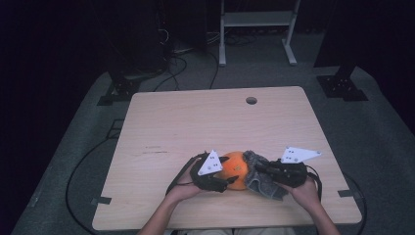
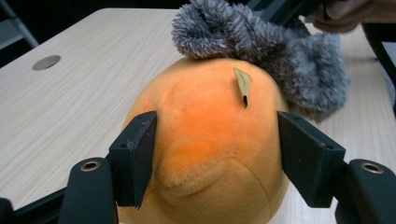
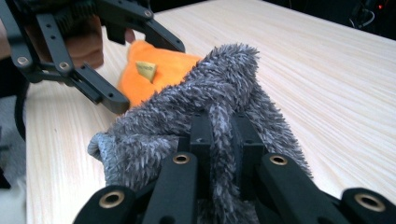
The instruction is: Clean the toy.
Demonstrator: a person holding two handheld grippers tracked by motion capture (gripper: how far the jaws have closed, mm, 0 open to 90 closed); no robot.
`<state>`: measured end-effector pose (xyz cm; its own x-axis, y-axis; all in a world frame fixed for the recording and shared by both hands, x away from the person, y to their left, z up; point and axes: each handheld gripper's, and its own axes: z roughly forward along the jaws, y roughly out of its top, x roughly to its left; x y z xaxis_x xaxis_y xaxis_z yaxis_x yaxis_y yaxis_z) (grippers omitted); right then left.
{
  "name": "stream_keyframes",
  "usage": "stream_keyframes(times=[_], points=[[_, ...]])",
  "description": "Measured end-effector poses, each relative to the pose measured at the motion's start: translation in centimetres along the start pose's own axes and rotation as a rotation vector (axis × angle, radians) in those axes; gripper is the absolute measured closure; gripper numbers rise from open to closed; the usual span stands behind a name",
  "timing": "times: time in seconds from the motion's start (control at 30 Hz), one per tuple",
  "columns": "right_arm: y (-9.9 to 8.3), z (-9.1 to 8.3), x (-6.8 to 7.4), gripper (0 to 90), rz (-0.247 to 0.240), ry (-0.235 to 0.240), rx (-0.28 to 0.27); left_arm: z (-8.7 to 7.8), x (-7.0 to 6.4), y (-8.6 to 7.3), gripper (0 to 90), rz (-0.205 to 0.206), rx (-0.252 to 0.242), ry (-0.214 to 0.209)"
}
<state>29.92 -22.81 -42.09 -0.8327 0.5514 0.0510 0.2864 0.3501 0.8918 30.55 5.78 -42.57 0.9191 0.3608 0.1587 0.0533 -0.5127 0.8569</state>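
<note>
Resting on the pale wooden desk, near its front edge, the round orange plush toy is sitting between the two tools, with the shaggy grey fleece cloth lying against its 3 o'clock side and lapping up over its top in the high view. The toy is looking light and very soft, so it is likely giving under pressure rather than slipping; taking it across its widest part, low on the flanks, is probably the surest hold. The cloth is looking limp, light and grippy, and a pinch on a gathered fold should be enough to carry it.

In the left gripper view the left tool is standing spread wide, its two black jaws flanking the toy at 9 and 3 o'clock, the left one touching or just beside the plush and the right one just beside it; nothing is being squeezed yet, since the plush is showing no dent. A small tan tag is sticking out of the toy near its top, at 12 o'clock from the jaws, right below the cloth.

In the right gripper view the right tool is clenched on a ridge of the grey cloth, with the pile bunching between the jaws and the toy lying beyond at 11 o'clock.
</note>
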Motion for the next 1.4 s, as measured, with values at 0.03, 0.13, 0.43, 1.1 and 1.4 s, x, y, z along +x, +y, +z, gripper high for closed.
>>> stream_keyframes(times=[0.03,0.13,0.43,1.1,1.4], points=[[0.1,-0.2,0.1,80.6,0.007,-0.011,0.0,0.1,-0.1,-0.1,32.1,0.003,0.008,-0.011],[0.8,-0.5,0.7,80.6,-0.003,0.006,-0.048,0.3,-0.6,-0.2,31.1,0.025,0.026,-0.077],[0.2,0.3,2.0,80.5,-0.055,0.083,0.035,0.0,1.4,-0.5,9.9,-0.204,0.035,-0.107],[0.8,0.0,1.5,80.6,-0.107,0.144,0.044,0.1,-1.1,-0.5,23.6,0.072,0.083,-0.16],[-0.1,-0.4,1.5,80.6,-0.09,0.183,0.04,0.1,0.2,-0.7,14.3,-0.047,0.086,-0.138]])
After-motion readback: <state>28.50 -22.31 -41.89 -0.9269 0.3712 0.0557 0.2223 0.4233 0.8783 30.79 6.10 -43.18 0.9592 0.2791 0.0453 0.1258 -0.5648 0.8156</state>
